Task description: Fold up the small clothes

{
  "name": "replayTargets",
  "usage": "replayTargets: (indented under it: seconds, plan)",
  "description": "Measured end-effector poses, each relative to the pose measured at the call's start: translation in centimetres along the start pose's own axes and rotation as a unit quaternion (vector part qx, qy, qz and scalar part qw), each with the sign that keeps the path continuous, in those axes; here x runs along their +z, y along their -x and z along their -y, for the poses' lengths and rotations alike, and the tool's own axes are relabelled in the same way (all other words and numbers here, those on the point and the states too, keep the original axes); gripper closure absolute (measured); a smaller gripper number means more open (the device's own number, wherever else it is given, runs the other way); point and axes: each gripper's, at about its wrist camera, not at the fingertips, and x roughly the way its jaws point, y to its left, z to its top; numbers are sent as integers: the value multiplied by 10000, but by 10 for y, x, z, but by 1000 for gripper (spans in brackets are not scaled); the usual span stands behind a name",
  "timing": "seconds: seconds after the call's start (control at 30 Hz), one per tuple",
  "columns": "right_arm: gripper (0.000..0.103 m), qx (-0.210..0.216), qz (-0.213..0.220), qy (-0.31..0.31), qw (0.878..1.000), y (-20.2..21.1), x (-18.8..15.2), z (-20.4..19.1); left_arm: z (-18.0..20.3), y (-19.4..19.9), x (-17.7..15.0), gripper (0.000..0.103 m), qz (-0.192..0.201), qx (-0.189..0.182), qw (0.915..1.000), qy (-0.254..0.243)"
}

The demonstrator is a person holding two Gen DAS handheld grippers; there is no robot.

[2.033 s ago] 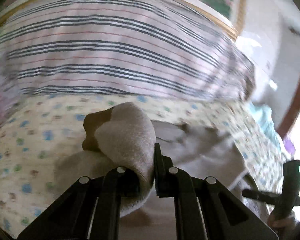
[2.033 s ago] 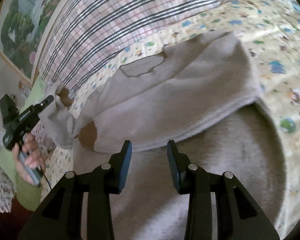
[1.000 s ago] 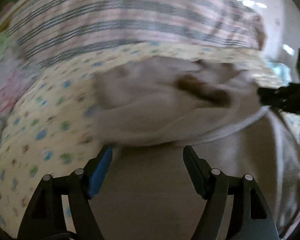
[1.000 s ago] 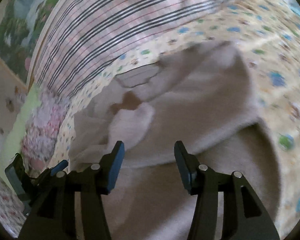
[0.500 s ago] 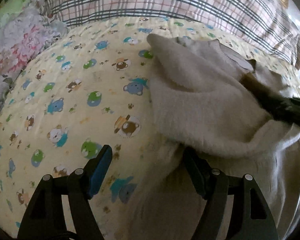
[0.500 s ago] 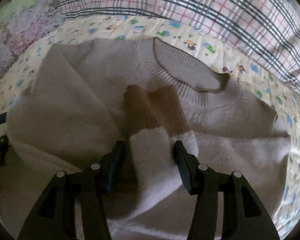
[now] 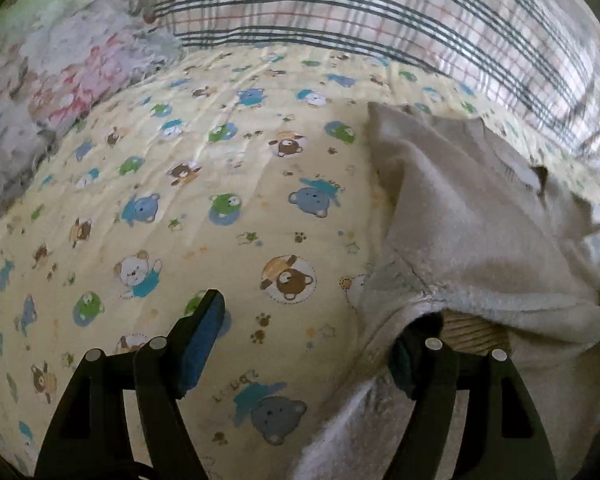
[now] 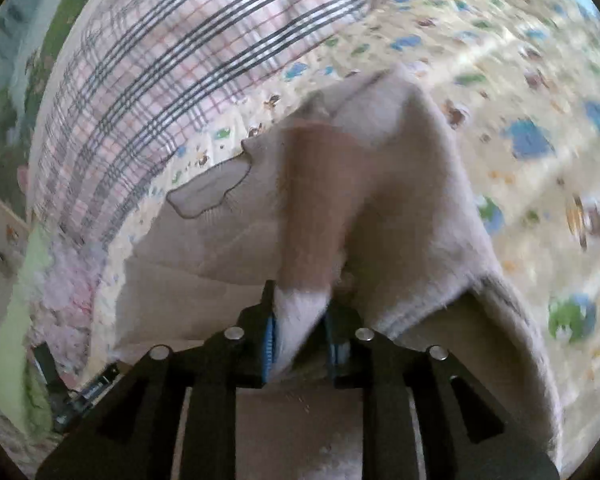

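Presently: beige sweater [image 8: 412, 216] on bear-print bed [image 7: 228, 184], its sleeve [image 8: 304, 304] between right gripper [image 8: 300, 336] jaws now easing open, left gripper [image 7: 304, 344] jaws wide, empty; risk: sleeve slips, fold undone

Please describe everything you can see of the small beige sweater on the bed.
The sweater is soft, fuzzy, pale beige knit with a ribbed round neckline and a tan-brown sleeve cuff. It lies partly folded and rumpled on the yellow bear-print sheet, near a plaid blanket. The right gripper has the sleeve end between its opening jaws, pads still on the fabric. The left gripper stands open at the sweater's edge, one finger tucked under a fold.
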Motion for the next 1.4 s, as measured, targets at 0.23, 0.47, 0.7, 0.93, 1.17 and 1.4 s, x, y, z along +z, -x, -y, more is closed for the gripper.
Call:
replayTargets:
  seconds: [0.23,0.47,0.7,0.93,1.17,1.4]
  plan:
    - [65,-199,223,-213,9993,7,6,1,-6,-1,0,28,17,11,9996,288]
    - [90,688,657,193,9953,15,35,-27,-19,3,-3,28,195,-197,9962,831]
    - [85,32,362,142,9992,6,42,-3,-16,4,-8,28,270,-100,9960,846]
    - [73,-48,100,-156,9998,11,5,27,-22,3,-11,28,173,-109,9956,910]
    - [79,-975,-8,704,9927,24,5,10,-24,3,-14,28,23,-128,9953,956]
    - [52,-1348,521,1288,9811,64,6,-11,-34,28,-25,29,-28,-464,9976,521]
